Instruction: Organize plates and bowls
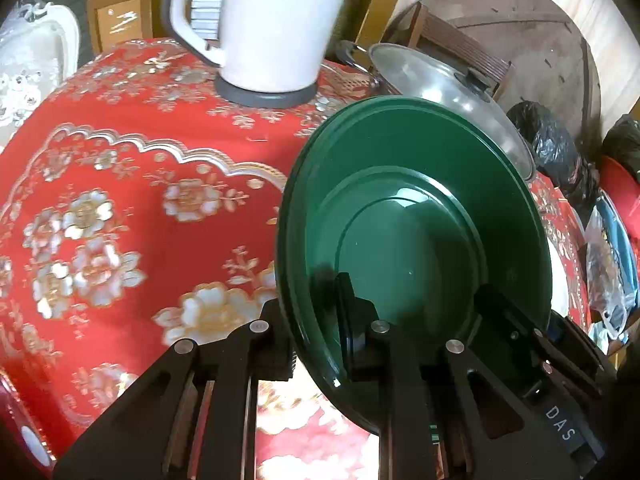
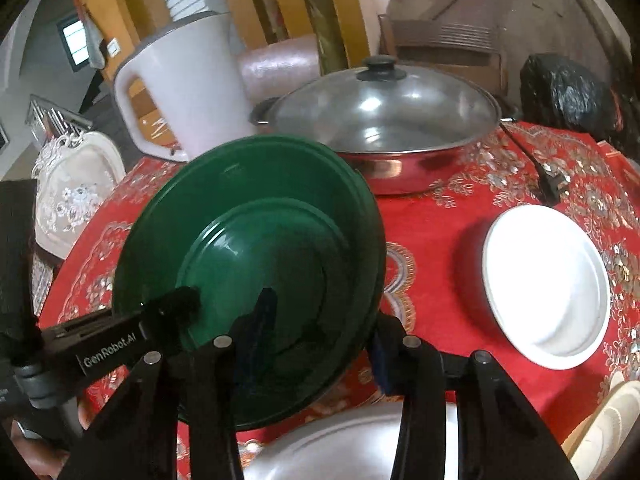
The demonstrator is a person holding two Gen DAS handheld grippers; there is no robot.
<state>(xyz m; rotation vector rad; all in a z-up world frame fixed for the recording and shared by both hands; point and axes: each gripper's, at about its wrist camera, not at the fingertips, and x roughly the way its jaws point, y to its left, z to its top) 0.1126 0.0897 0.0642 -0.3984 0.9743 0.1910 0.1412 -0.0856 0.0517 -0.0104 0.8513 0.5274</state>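
Plate (image 1: pixel 416 216) sits tilted on edge in the left wrist view, left gripper (image 1: pixel 316 320) clamped on its near rim, above the red tablecloth (image 1: pixel 120 200). Right wrist view: right gripper (image 2: pixel 320 332) pinches the opposite rim; white plate (image 2: pixel 546 284) lies flat to its right, so that hand's nearer.

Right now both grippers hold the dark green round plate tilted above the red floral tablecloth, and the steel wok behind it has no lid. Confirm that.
One thing is wrong: the steel wok does have a lid, a domed glass lid with a black knob, as the right wrist view shows. The rest stands: the left gripper and right gripper both hold the dark green round plate tilted above the red floral tablecloth.
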